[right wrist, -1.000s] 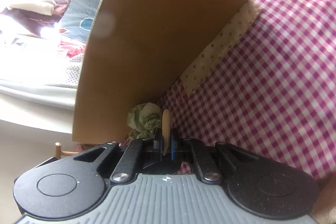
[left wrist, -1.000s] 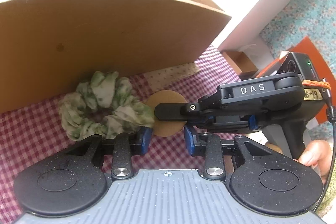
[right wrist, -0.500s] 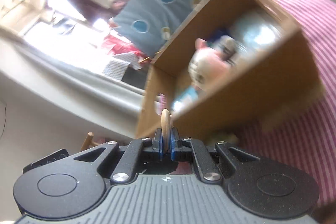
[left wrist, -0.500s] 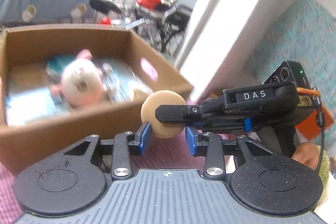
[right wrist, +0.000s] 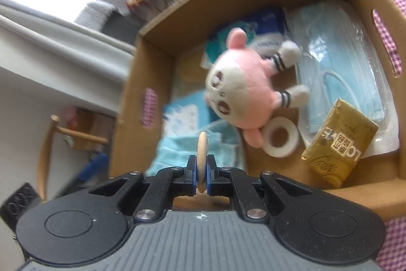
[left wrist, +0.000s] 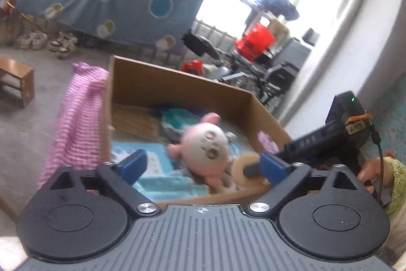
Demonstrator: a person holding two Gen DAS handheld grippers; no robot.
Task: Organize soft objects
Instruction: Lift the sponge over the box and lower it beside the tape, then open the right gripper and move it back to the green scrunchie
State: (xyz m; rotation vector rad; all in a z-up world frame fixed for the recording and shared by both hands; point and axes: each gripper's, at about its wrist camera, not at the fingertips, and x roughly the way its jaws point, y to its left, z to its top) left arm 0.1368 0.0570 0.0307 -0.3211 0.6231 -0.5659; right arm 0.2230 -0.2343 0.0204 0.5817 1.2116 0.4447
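My right gripper [right wrist: 202, 175] is clamped tight on the puff [right wrist: 202, 153], a thin tan disc held edge-on, and it hangs above the near end of the box [right wrist: 365, 1]. My left gripper [left wrist: 203, 166] has its jaws opening, now nearly full width, with nothing pressed between them; in its view the puff [left wrist: 244, 165] sits just beside the right pad, gripped only by the other tool.

The main risk I see is the drop. The puff is light and flat, so if I let go from this height it may flutter or roll on its edge and end up against the wall or over the near rim rather than inside. The box is also crowded: the plush [right wrist: 243, 90], tape roll [right wrist: 280, 137], gold pack [right wrist: 338, 141] and masks [right wrist: 337, 47] leave little bare floor, so the puff could perch on top and slide. My two tools are close together, and a careless swing could knock the puff askew or bump the box rim.
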